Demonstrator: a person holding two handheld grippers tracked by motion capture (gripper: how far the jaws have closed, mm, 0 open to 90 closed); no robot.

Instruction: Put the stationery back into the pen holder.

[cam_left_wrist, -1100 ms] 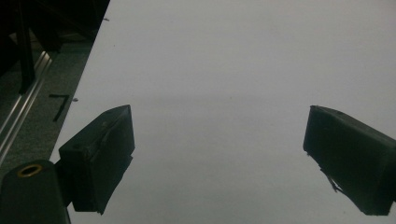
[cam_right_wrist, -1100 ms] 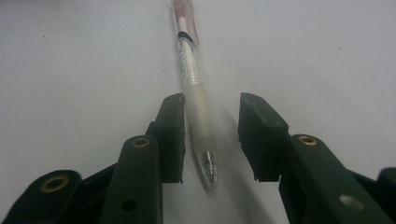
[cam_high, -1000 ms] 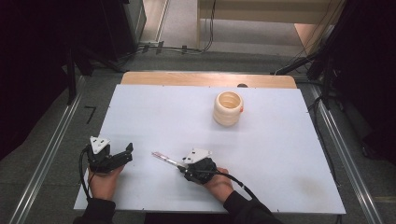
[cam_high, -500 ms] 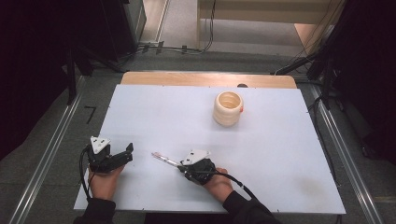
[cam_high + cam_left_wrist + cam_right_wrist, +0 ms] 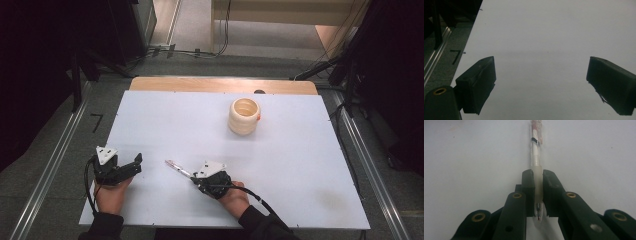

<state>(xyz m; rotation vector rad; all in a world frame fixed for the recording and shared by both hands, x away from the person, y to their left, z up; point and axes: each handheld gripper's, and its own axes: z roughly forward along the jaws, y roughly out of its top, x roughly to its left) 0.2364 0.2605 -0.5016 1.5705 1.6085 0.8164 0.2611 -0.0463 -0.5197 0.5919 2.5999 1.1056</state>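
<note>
Open table [image 5: 150, 120]; lone cup [image 5: 244, 115] far-centre.

A cream ribbed cup [image 5: 244, 115] is being seen standing upright on the far part of the white table [image 5: 150, 120], with grey floor [image 5: 55, 150] lying around.

The pen [image 5: 536, 165] runs past the top edge, its far end unseen.

A white bench [image 5: 150, 125] is edged at the far side by a pale wood strip [image 5: 222, 85]; a cream ribbed cup [image 5: 244, 116] is marked with an orange spot; a clear pen [image 5: 536, 160] with red and black accents is seen; each hand-held gripper is black, with a grey plate.
</note>
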